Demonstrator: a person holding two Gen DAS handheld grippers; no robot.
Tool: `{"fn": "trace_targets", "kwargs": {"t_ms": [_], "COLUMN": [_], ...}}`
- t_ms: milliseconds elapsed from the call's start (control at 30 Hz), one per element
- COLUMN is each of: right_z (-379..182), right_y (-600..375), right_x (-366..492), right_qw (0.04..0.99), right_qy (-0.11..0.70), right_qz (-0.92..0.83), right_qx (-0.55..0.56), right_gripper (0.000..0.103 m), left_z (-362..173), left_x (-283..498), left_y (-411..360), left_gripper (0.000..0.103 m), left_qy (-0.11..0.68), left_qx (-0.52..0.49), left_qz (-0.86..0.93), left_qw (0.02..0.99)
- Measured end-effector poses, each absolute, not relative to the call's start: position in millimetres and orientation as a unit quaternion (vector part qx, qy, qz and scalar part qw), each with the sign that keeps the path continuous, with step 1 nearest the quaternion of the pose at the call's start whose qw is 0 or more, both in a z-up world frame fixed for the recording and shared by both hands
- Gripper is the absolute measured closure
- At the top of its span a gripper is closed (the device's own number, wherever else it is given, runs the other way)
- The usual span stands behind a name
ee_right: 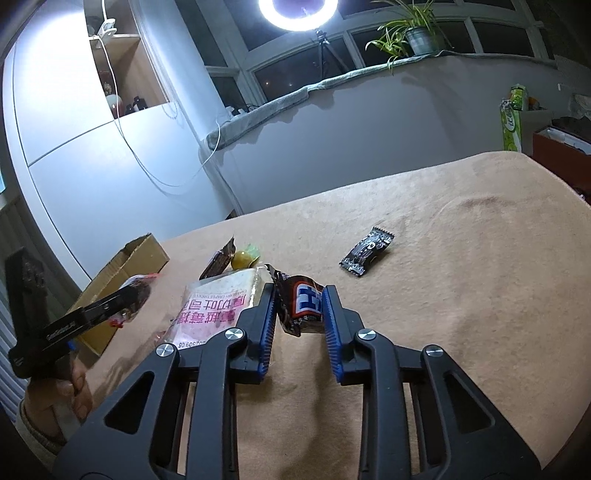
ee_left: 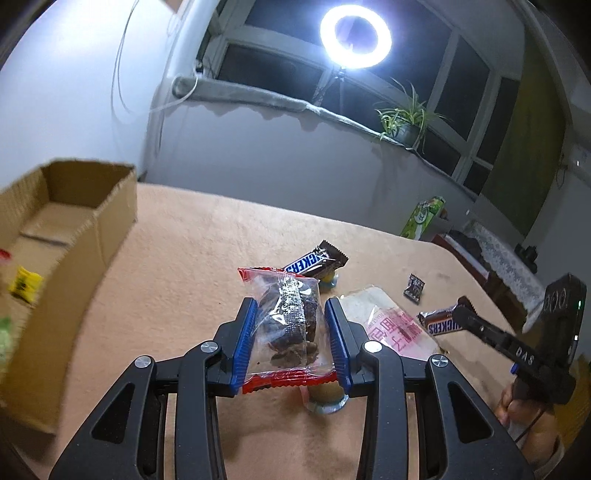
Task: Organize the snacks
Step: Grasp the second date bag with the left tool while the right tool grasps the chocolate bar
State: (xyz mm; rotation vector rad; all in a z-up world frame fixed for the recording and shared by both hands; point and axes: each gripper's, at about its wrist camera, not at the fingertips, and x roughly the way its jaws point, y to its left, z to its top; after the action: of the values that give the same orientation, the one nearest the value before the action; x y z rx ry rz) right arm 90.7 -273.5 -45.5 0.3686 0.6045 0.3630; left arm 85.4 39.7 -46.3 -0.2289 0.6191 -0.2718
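Observation:
My left gripper (ee_left: 290,306) is shut on a clear packet of dark dried fruit with red ends (ee_left: 290,321), held above the table. My right gripper (ee_right: 300,295) is shut on a Snickers bar (ee_right: 301,304); the bar also shows in the left wrist view (ee_left: 441,319). An open cardboard box (ee_left: 74,236) stands at the left with a yellow snack (ee_left: 24,284) inside. A second Snickers bar (ee_left: 314,260), a pink-labelled bread packet (ee_left: 391,325), a small dark candy (ee_right: 365,251) and a yellow jelly cup (ee_right: 243,258) lie on the table.
The table is covered by a tan cloth (ee_right: 461,295). A ring light (ee_left: 355,35) and a potted plant (ee_left: 404,122) stand on the window sill behind. A green carton (ee_left: 424,218) sits beyond the table's far right edge.

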Motion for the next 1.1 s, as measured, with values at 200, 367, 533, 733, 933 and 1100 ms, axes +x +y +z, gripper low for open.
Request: {"fn": "trace_targets", "kwargs": {"t_ms": [200,367,533,733,933,1100], "right_z": [-25,1,4,-14,-20,-37], "right_y": [-275,-266,-252,-245,-222,-227], "right_x": [81,72,75,82,73,90], "right_qw": [0.931,0.941,0.945,0.935,0.939,0.927], "right_qy": [0.275,0.251,0.265,0.315,0.31,0.343], "right_qz": [0.171,0.172,0.159,0.149,0.15,0.152], "right_qx": [0.169,0.149,0.11,0.061,-0.021,-0.004], "right_gripper": [0.086,0.086,0.088,0.018,0.022,0.081], "left_z": [-21,0,11,2,-1,-4], "left_x": [63,47,36,30,26,25], "left_y": [38,41,48,70,72,70], "left_gripper": [0.067,0.067,0.067,0.067,0.067,0.067], "left_qy": [0.279,0.252,0.227,0.233,0.238,0.243], "left_qx": [-0.063,-0.037,-0.024,-0.04,-0.043,-0.046], "left_qz": [-0.108,-0.096,-0.09,-0.086,-0.084,-0.084], "left_qw": [0.952,0.962,0.969,0.968,0.967,0.965]}}
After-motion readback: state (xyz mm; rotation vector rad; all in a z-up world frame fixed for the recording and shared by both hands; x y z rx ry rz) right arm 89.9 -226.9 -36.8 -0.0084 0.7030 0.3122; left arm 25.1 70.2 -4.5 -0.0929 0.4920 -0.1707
